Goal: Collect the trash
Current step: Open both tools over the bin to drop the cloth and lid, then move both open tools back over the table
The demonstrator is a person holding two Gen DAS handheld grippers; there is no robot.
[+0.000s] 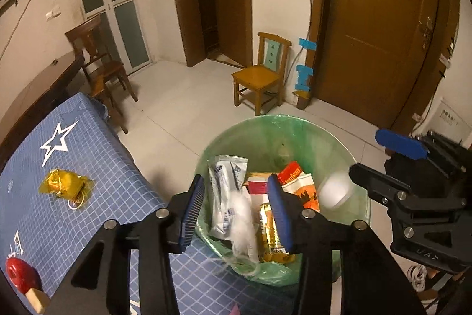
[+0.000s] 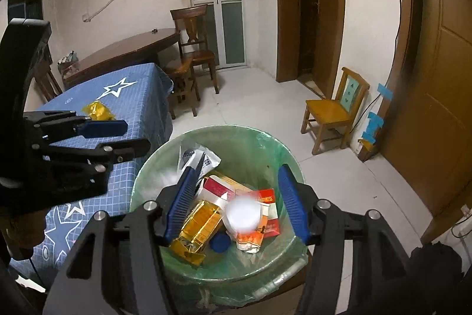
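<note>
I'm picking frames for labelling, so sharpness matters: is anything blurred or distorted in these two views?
Left wrist: the white tissue wad between the left gripper pads is smeared, as is the white round object; door frames bow from fisheye. Right wrist: that white object is a soft blur over the bin; corners vignette black.

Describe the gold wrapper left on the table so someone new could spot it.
Find the blue checked tablecloth beside the green-lined bin. The gold wrapper lies near the white star, crumpled and shiny, the only gold piece there.
</note>
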